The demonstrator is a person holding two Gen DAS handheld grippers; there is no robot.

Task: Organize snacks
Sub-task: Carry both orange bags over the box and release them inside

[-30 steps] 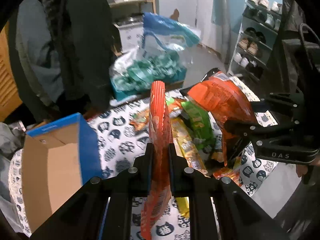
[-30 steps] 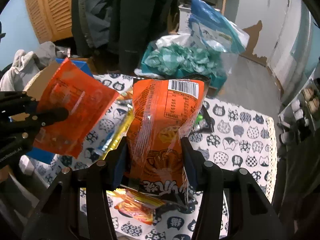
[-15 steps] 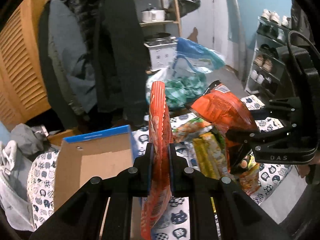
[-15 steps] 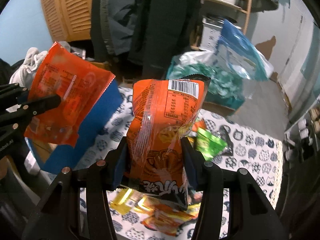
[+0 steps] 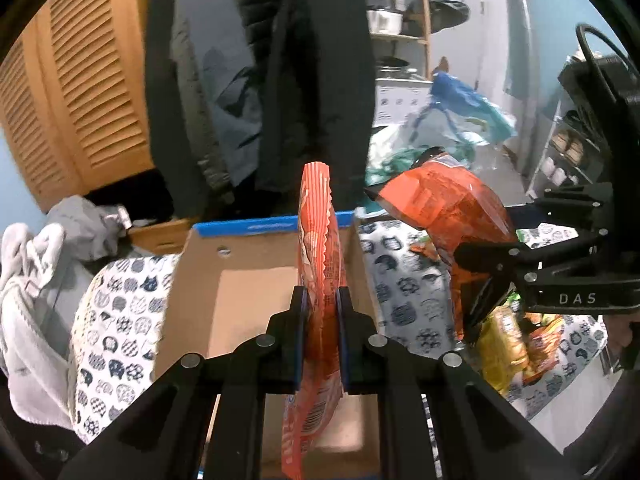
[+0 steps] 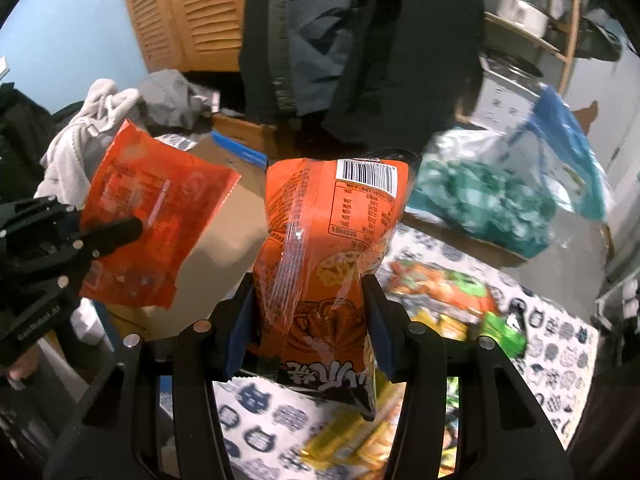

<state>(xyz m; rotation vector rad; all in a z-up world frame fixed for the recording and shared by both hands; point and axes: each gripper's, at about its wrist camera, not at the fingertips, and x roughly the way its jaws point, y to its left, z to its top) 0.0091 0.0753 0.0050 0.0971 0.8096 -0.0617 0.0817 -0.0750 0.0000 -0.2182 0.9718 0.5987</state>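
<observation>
My left gripper [image 5: 320, 300] is shut on a flat red snack packet [image 5: 320, 240], held edge-on above the open cardboard box [image 5: 256, 280] with a blue rim. The packet also shows in the right wrist view [image 6: 156, 224], over the box [image 6: 224, 240]. My right gripper [image 6: 308, 288] is shut on a puffy orange snack bag [image 6: 324, 240] with a barcode, held in the air to the right of the box. That bag shows in the left wrist view [image 5: 448, 208], pinched by the right gripper [image 5: 480, 256].
A cat-print cloth [image 5: 404, 284] covers the table. Several loose snack packs [image 6: 440, 292] lie on it at the right. Dark coats [image 5: 280, 80] hang behind the box. Grey and white clothes [image 5: 36, 272] are piled at the left. A teal plastic bag [image 6: 492, 196] sits behind.
Both grippers have swung left with their packets. The left packet has moved from over the snack pile to above the open box. The right bag follows close beside it.
</observation>
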